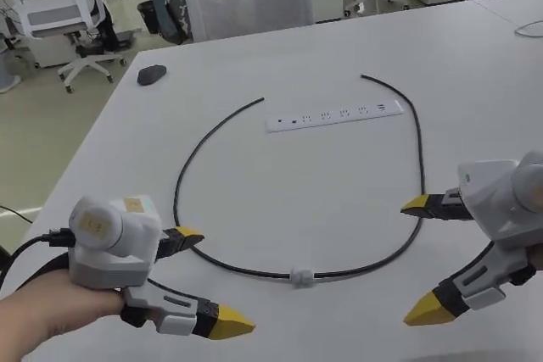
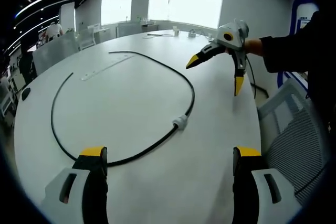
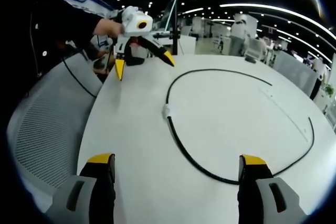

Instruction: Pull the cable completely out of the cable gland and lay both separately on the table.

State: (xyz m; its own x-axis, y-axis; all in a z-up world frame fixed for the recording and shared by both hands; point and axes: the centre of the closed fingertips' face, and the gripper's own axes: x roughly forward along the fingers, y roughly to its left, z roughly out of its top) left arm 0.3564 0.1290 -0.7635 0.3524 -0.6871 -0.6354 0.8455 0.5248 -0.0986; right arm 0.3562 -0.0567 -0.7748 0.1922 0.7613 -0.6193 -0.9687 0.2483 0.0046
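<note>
Cable (image 1: 421,158) lies on the white table (image 1: 280,197) in a wide open loop, both ends pointing away from the person, either side of a power strip (image 1: 335,114). The cable gland (image 1: 302,276) sits threaded on the near bottom of the curve, between the two grippers, its long axis running left to right along the cable there. Left gripper (image 1: 222,281) and right gripper (image 1: 407,263) hover with jaws spread wide, holding nothing. Best, I judge, to pinch the gland with one, grip the cable just beside it with the other, and draw straight along that axis, regripping as the length feeds through
</note>
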